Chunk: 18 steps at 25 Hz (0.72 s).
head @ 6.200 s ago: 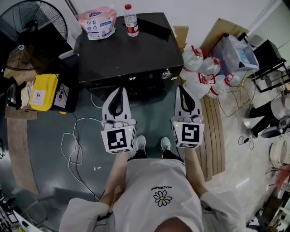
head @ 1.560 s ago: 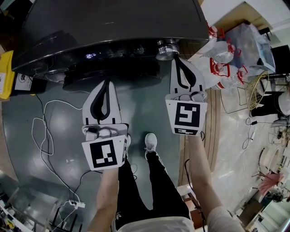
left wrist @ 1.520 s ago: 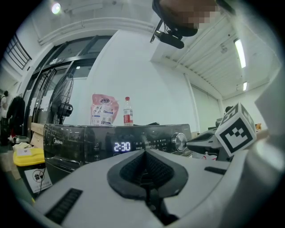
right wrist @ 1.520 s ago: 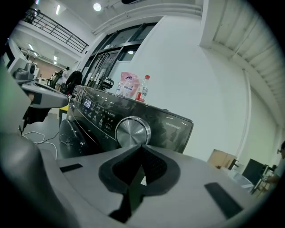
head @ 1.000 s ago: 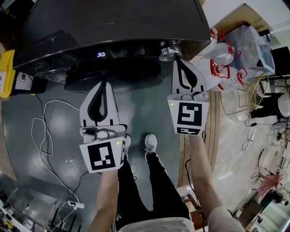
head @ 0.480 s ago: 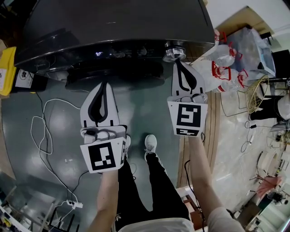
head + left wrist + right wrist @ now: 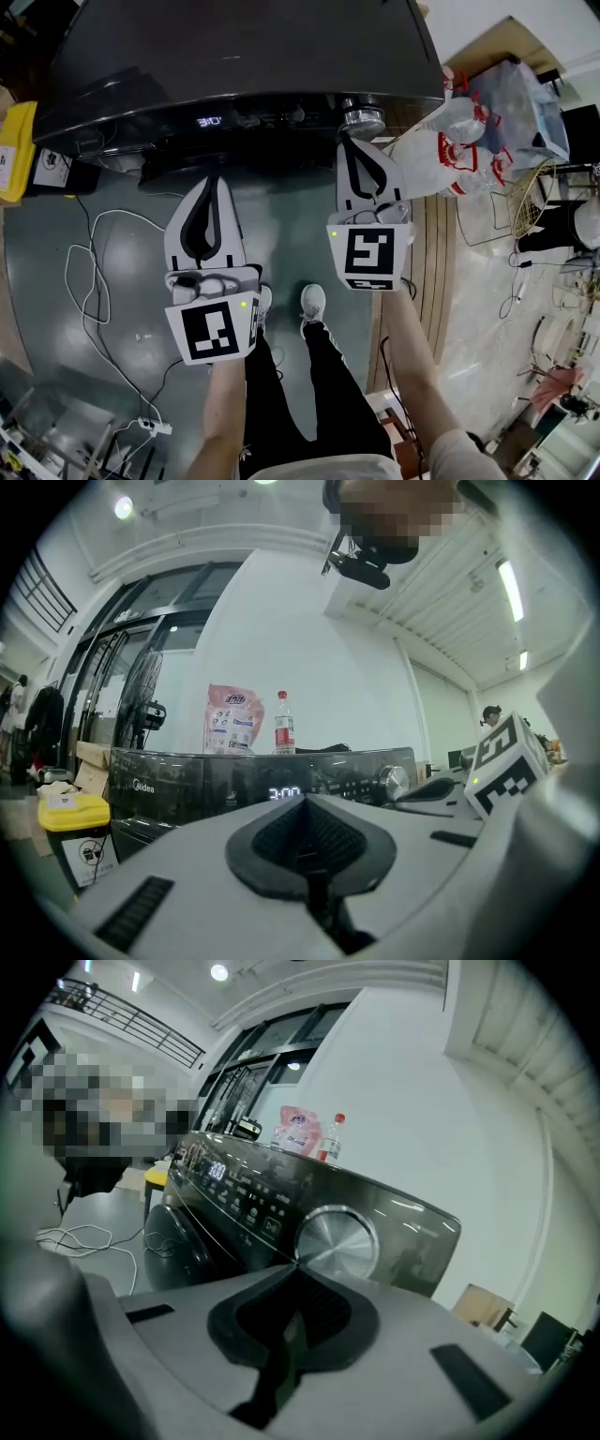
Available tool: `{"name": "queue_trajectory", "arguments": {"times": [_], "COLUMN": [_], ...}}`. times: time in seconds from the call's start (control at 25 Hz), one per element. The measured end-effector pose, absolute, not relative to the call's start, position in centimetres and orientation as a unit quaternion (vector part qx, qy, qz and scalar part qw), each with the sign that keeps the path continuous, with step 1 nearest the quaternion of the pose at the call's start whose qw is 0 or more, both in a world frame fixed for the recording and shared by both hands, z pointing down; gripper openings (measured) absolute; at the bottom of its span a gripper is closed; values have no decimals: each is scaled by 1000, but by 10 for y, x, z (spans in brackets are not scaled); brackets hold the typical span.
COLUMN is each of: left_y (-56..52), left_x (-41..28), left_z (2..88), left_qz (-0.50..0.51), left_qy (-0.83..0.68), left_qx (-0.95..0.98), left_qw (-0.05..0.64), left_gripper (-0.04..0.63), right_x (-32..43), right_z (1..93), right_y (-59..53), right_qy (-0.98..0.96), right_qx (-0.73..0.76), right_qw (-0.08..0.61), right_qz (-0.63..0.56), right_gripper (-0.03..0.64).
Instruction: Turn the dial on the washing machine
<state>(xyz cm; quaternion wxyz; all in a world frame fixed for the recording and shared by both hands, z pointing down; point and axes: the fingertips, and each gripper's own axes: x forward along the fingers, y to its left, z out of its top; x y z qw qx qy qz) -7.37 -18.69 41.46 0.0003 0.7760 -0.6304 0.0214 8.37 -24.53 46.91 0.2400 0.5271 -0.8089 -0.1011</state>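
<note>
The dark washing machine (image 7: 234, 56) fills the top of the head view, its front panel facing me. Its silver dial (image 7: 363, 119) sits at the panel's right end, and a lit display (image 7: 208, 122) shows digits to the left. My right gripper (image 7: 349, 142) is shut on nothing, its tips just below and left of the dial. In the right gripper view the dial (image 7: 336, 1238) stands right behind the closed tips (image 7: 298, 1265). My left gripper (image 7: 214, 180) is shut and empty, held off the panel's middle; its view shows the display (image 7: 284, 792) and dial (image 7: 395, 782) beyond it.
Plastic jugs with red caps (image 7: 459, 122) crowd the floor right of the machine, beside wooden planks (image 7: 431, 272). A yellow box (image 7: 14, 141) stands at the left. White cable (image 7: 84, 272) loops over the floor. A bottle (image 7: 284, 724) and pink bag (image 7: 232, 719) stand on the machine.
My right gripper has drawn back and shifted left, so its tips have come off the dial. The display's digits show more plainly. The left gripper has barely moved.
</note>
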Motion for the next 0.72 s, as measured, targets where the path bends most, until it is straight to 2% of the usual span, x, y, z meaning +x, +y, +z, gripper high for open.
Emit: {"name": "queue_trajectory", "arguments": {"times": [0.72], "left_y": [-188], "left_x": [-81], "left_z": [417], "left_qz": [27], "left_qy": [-633], "left_qx": [773], "left_qw": [6], "left_gripper": [-2], "right_x": [84], "right_z": [472], "right_y": [-246], "right_qy": [-803], "right_qx": [532], "right_qw": [247], "right_qz": [-103], "right_gripper": [2]}}
